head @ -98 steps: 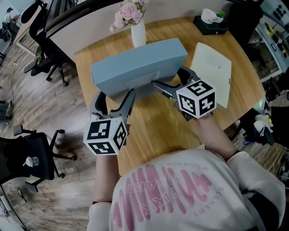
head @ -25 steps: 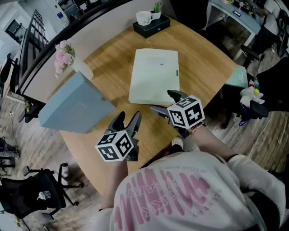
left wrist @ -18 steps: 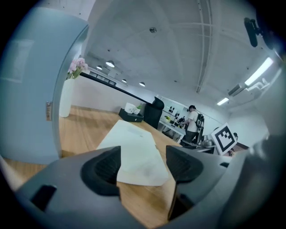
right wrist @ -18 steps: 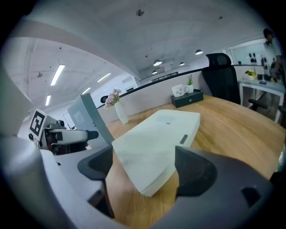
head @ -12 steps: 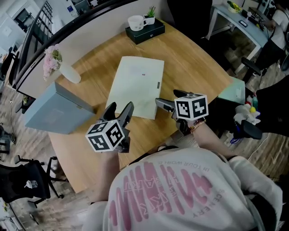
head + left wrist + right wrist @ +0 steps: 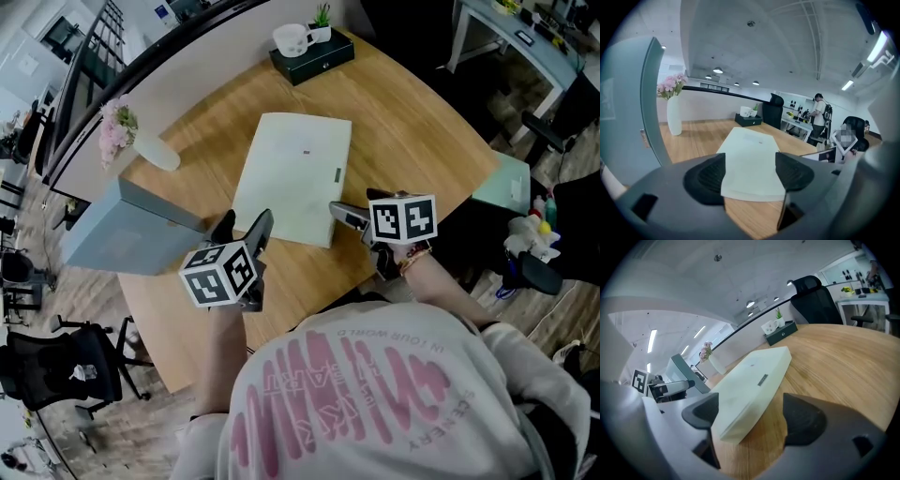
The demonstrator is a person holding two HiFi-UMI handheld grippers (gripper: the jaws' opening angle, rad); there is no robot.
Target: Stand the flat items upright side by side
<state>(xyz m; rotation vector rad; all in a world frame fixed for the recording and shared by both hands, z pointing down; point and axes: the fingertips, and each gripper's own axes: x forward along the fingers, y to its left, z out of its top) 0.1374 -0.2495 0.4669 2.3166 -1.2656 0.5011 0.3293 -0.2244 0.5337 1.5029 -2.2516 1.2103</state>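
Note:
A pale flat box (image 6: 292, 178) lies flat on the wooden table (image 6: 412, 131). A grey-blue box (image 6: 122, 230) stands upright at the left. My left gripper (image 6: 244, 227) hovers at the pale box's near left corner. Its jaws have just been opening and grip nothing. In the left gripper view the pale box (image 6: 752, 159) lies just beyond the open left gripper (image 6: 749, 171), with the grey-blue box (image 6: 628, 117) at the left. My right gripper (image 6: 345, 216) is open at the near right corner. The right gripper view shows the pale box (image 6: 750, 385) ahead of the right gripper (image 6: 750, 416), untouched.
A white vase with pink flowers (image 6: 141, 141) stands behind the grey-blue box. A black box with a white cup (image 6: 311, 49) sits at the far edge. A pale green item (image 6: 502, 183) is off the table's right side. Office chairs (image 6: 80, 370) stand around.
Both grippers have left the grey-blue box, which now stands alone at the left. They have come over to the near edge of the pale flat box.

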